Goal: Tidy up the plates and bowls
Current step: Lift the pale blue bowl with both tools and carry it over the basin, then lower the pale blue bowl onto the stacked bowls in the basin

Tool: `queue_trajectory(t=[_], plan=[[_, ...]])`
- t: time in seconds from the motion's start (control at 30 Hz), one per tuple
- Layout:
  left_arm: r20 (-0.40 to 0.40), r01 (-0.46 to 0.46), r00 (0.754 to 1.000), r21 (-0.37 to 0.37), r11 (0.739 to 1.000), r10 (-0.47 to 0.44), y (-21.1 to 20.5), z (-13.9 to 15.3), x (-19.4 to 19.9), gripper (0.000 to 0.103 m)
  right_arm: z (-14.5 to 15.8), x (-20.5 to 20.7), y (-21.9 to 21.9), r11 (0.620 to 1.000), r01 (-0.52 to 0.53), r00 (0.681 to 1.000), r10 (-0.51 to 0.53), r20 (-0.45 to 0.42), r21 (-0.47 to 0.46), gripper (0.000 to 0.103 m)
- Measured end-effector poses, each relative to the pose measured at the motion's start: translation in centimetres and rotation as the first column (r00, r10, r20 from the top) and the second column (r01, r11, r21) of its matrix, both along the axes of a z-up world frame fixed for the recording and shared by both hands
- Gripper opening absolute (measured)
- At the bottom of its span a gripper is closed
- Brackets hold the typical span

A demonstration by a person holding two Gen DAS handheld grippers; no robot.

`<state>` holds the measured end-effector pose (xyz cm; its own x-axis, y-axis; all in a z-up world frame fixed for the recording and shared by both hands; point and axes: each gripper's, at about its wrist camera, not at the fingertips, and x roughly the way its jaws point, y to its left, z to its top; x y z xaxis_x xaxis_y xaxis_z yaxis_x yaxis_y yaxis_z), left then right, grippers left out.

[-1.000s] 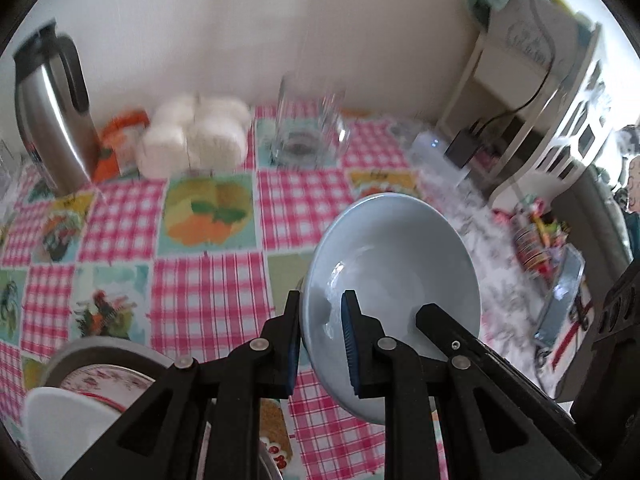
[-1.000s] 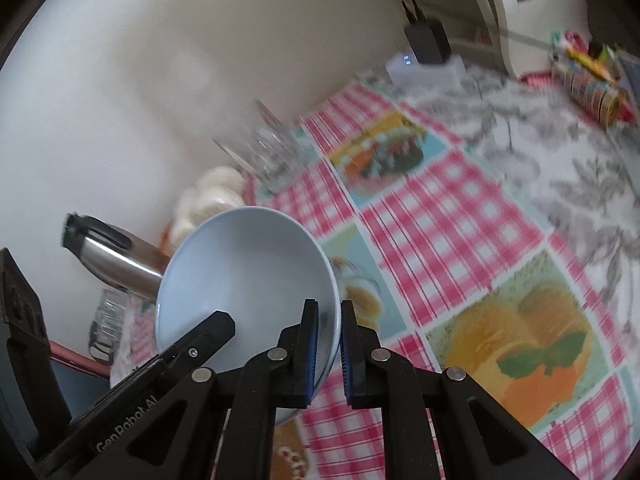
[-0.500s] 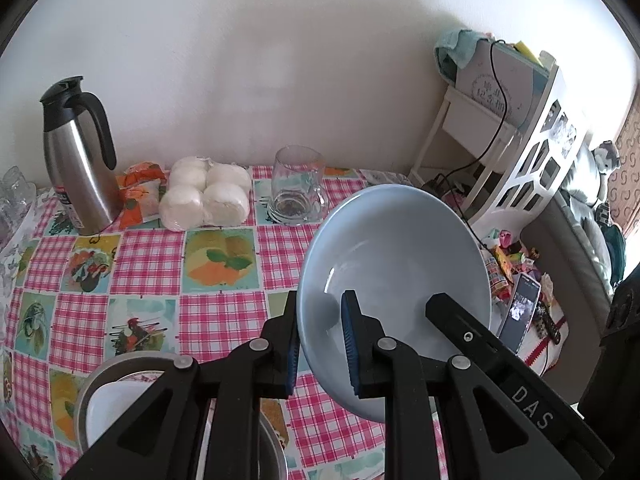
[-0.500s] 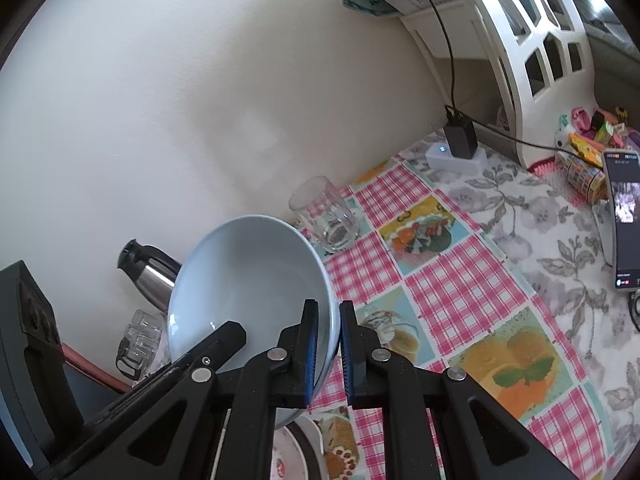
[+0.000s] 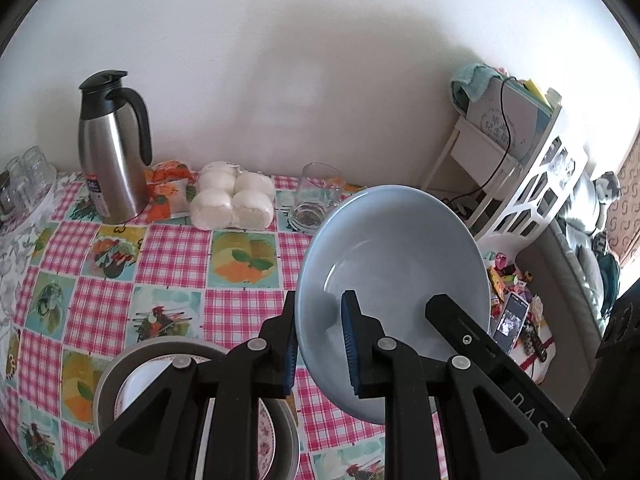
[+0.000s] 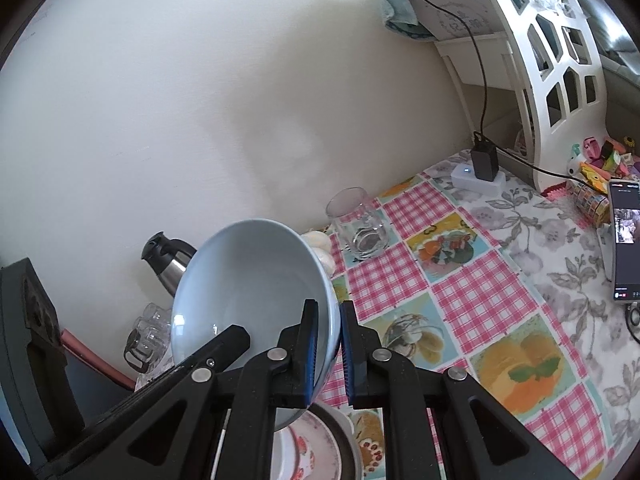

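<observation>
A pale blue bowl [image 5: 394, 264] hangs tilted in the air above the checked tablecloth, held from both sides. My left gripper [image 5: 319, 344] is shut on its near left rim, one pad inside and one outside. In the right wrist view the same blue bowl [image 6: 248, 292] fills the lower left, and my right gripper [image 6: 329, 352] is shut on its right rim. Below the left gripper sits a grey metal basin [image 5: 120, 364] with a white floral plate [image 5: 138, 380] inside. The basin's edge and floral plate [image 6: 312, 440] show under the right gripper too.
A steel jug [image 5: 110, 152], a bag of white buns [image 5: 232, 200], an orange packet [image 5: 166, 190] and a glass mug [image 5: 318, 196] stand along the wall. Upturned glasses [image 5: 24, 176] sit far left. A white shelf [image 5: 532, 184], charger [image 6: 482, 162] and phone [image 6: 624, 240] are right.
Both grippers have risen with the blue bowl between them. The table now sits lower and farther away in both views. The grip on the rim is unchanged.
</observation>
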<state>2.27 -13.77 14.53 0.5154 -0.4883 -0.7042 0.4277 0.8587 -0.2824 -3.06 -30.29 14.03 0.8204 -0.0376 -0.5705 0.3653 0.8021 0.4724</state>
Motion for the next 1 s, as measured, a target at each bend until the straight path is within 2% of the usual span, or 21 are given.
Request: queue_trajectory(t=[0.5, 1.0], plan=[[-0.029, -0.054, 0.998, -0.065, 0.996, 0.052, 5.6, 0.9, -0.2, 0.02, 0.9, 0.3, 5.2, 0.997, -0.076, 0.997, 0.076, 0.001, -0.028, 0.013], [-0.082, -0.127, 0.989, -0.073, 0.989, 0.121, 10.4, -0.5, -0.1, 0.02, -0.1, 1.4, 9.9, 0.989, -0.14, 0.989, 0.137, -0.055, -0.051, 0.014]])
